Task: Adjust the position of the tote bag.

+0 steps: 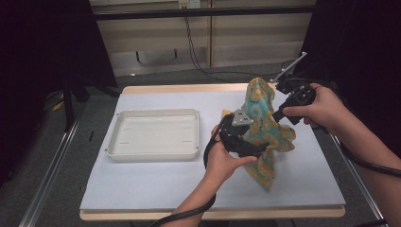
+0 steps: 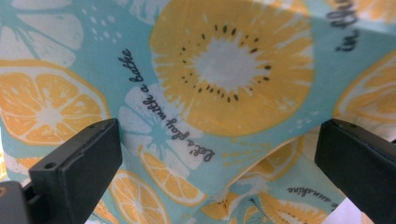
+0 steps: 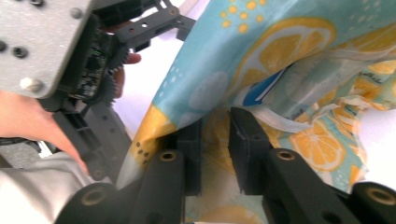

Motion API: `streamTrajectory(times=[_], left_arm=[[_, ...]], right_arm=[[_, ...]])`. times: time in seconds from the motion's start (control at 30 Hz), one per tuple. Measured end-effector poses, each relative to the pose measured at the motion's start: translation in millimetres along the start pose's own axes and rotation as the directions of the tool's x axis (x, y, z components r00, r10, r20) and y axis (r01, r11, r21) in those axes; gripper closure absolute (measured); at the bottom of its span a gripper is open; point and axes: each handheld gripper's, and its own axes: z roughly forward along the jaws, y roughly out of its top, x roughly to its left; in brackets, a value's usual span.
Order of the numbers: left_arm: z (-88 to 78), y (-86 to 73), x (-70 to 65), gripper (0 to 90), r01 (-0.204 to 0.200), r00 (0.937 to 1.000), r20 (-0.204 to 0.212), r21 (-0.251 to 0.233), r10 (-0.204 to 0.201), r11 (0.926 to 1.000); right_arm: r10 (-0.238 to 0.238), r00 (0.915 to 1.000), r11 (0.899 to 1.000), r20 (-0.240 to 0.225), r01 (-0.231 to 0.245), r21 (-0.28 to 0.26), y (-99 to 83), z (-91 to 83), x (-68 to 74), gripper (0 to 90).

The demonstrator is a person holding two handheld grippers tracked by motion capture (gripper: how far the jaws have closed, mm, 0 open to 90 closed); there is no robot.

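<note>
The cloth (image 1: 264,126), teal w/ orange citrus print, hung over the right part of the counter (image 1: 156,184), long axis roughly vertical, top corner up near the right gripper (image 1: 278,113) and lowest corner down by the counter top. The left gripper (image 1: 255,152) sat just to the cloth's left at mid-height, jaws spread wide apart; in the left gripper view the cloth (image 2: 205,93) hung beyond the tips, no pad pressing on it. The right gripper (image 3: 215,140) had its jaws nearly together w/ a fold of cloth (image 3: 280,51) in the narrow gap; couldn't tell whether the pads actually pinched it. Judged: the left was the free one, and the next grab turns on the hanging edge lying straight ahead of its open jaws. The white tray (image 1: 153,135) sat well apart to the left. The cloth's far side and exact edges were hidden by folds; the left gripper's tips were partly masked in the high view.
</note>
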Motion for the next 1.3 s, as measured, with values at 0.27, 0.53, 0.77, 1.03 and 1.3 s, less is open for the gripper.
streamTrajectory(times=[0.27, 0.53, 0.77, 1.03, 1.3], left_arm=[[-5.6, -5.3, -7.6, 1.2, 0.000, 0.9999, 0.017, -0.022, 0.000, 0.9998], [-6.0, -3.5, -15.7, 0.6, -0.011, 0.9999, -0.012, -0.028, 0.011, 0.9995], [-2.3, -1.1, -8.1, 3.6, 0.010, 0.9987, -0.049, -0.039, -0.012, 0.9992], [-11.4, 0.1, -3.7, 16.4, -0.004, 0.9990, -0.044, -0.064, 0.002, 0.9979], [-31.2, 0.4, 9.1, 43.0, -0.024, 0.9997, -0.004, -0.065, 0.024, 0.9976]], right_arm=[[-0.010, 0.9999, 1.000, 0.003, 0.010, 0.005, 0.8, 1.0, 1.0, 78.7], [0.006, 1.0000, 1.000, 0.006, -0.006, -0.006, -0.6, 2.4, 1.7, 79.2], [0.022, 0.9997, 1.000, -0.007, -0.022, -0.007, 1.1, 4.9, 0.9, 79.8], [0.022, 0.9994, 1.000, -0.026, -0.022, -0.020, 3.0, 6.3, 1.0, 77.3], [0.006, 0.9994, 0.999, 0.035, -0.005, -0.032, 5.5, 2.5, 0.6, 65.2]])
